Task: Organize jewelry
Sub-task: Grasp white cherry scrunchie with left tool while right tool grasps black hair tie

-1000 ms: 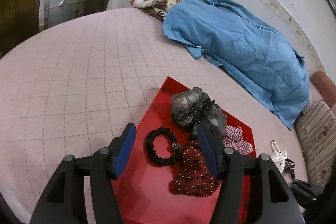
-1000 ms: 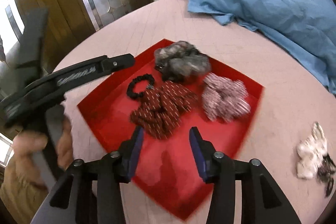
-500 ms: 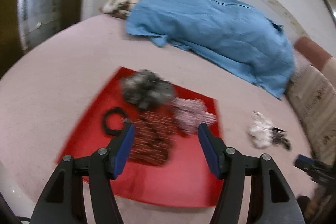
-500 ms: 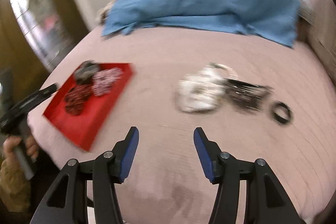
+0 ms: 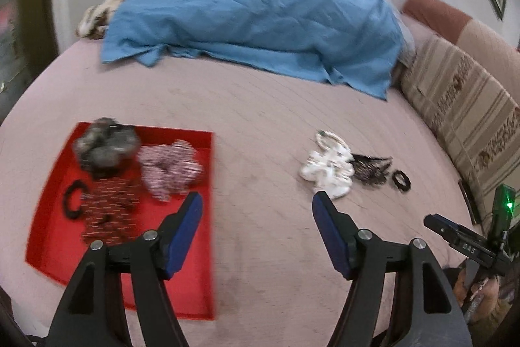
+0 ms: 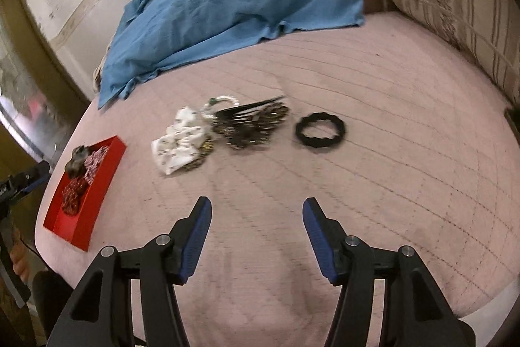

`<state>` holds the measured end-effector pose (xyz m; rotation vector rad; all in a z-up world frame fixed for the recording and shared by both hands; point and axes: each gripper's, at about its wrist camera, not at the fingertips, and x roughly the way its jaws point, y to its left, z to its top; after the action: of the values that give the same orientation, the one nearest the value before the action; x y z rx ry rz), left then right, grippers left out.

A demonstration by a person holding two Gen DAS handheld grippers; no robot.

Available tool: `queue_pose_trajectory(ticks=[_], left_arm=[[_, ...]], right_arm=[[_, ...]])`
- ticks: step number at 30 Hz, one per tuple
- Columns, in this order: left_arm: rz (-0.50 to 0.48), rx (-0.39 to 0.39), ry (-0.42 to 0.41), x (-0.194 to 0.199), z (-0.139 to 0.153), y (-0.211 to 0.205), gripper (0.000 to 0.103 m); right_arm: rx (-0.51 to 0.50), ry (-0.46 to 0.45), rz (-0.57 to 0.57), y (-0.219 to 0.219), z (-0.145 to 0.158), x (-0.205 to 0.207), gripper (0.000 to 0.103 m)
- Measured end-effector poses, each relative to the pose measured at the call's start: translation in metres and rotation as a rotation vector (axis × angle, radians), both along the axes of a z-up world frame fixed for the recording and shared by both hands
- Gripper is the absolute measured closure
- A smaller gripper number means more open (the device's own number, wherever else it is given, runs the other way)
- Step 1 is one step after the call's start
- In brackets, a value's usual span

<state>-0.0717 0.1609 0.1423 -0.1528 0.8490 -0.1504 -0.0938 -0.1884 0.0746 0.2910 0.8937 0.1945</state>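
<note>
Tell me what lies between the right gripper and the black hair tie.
Nothing: only bare pink bedspread separates the right gripper, jaws opening and empty, from the black hair tie, shown in the right wrist view.

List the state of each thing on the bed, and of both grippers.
Red tray: on the bed, holding four hair ties.
White scrunchie: loose on the bed, outside the tray.
Dark clip: on the bed, touching the white scrunchie.
Black hair tie: alone on the bed, apart from the clip.
Left gripper: opening, nothing between its jaws.
Right gripper: opening, nothing between its jaws.
</note>
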Motion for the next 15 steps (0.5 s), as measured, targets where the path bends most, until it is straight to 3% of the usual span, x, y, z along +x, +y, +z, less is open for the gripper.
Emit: queue_pose_trajectory(ticks=[6,13,15], left_arm=[[-0.055,0.024,0.059,0.032,-0.021,-0.052,0.034],[-0.065,-0.052,0.168,0.082,-0.059,-0.082,0.034],[-0.059,-0.079,0.19,0.092,-0.068,-0.084,0.034]], right_arm=[[0.017,-0.009,-0.05,-0.029,-0.012,0.015,0.04],[-0.017,-0.01,-0.107,-0.048,-0.028,0.06,0.04],[-0.04,-0.015,-0.118,-0.049,-0.033,0.072,0.046]])
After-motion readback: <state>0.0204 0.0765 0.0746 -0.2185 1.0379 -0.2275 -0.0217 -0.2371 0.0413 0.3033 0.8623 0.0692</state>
